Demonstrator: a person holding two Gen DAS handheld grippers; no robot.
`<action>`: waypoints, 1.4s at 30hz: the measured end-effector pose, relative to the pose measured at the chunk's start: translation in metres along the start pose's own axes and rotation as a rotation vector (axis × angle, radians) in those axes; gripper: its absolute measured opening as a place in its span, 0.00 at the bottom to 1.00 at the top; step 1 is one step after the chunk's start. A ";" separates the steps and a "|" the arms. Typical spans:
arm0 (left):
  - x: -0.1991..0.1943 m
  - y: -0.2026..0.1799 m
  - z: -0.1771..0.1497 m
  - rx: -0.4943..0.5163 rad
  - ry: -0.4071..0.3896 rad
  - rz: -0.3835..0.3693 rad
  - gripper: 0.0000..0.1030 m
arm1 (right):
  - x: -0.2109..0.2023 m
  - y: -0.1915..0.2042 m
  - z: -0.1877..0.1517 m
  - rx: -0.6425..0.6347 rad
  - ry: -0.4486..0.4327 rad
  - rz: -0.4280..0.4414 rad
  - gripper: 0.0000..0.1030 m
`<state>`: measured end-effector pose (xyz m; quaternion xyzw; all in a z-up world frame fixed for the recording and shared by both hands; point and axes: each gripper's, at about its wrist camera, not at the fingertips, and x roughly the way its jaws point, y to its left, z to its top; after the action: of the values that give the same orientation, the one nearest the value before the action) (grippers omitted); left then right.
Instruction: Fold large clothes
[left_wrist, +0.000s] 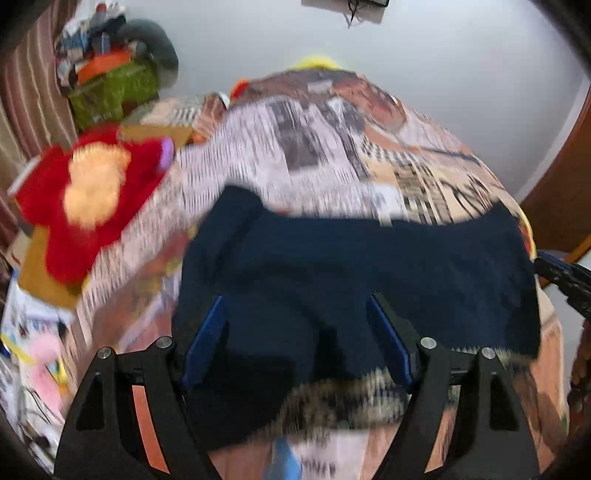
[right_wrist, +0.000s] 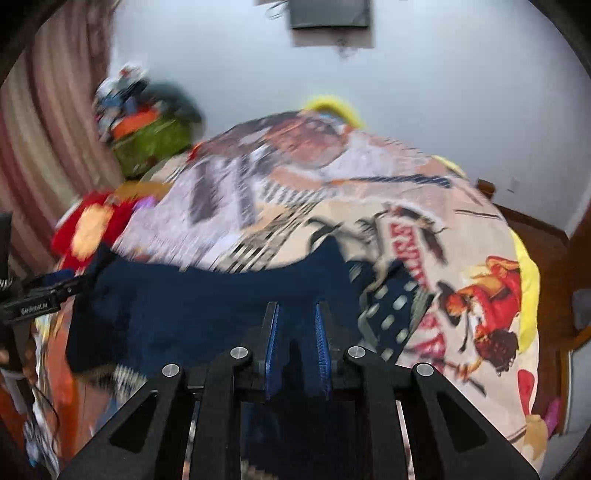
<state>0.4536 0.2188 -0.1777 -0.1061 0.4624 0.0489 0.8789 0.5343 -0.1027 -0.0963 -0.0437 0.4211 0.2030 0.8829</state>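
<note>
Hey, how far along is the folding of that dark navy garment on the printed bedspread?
Early stage. Done: the dark navy garment is spread across the printed bedspread, though one end looks bunched. In hand: the right gripper is shut on the garment's near edge, while the left gripper hangs open over the cloth, gripping nothing. Left: no neat fold shows yet, so seemingly all the folding remains.

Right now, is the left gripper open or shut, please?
Open: the left gripper has its blue pads wide apart over the navy garment.
</note>
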 end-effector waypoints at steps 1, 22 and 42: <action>-0.003 0.004 -0.012 -0.023 0.016 -0.026 0.75 | -0.001 0.007 -0.006 -0.030 0.020 0.017 0.14; 0.049 0.044 -0.128 -0.520 0.180 -0.276 0.76 | 0.031 0.059 -0.107 -0.288 0.257 -0.121 0.14; 0.076 0.023 -0.077 -0.743 -0.007 -0.326 0.19 | 0.024 0.024 -0.110 -0.130 0.250 0.012 0.15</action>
<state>0.4304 0.2226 -0.2857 -0.4881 0.3875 0.0730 0.7787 0.4584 -0.1004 -0.1832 -0.1232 0.5141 0.2281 0.8176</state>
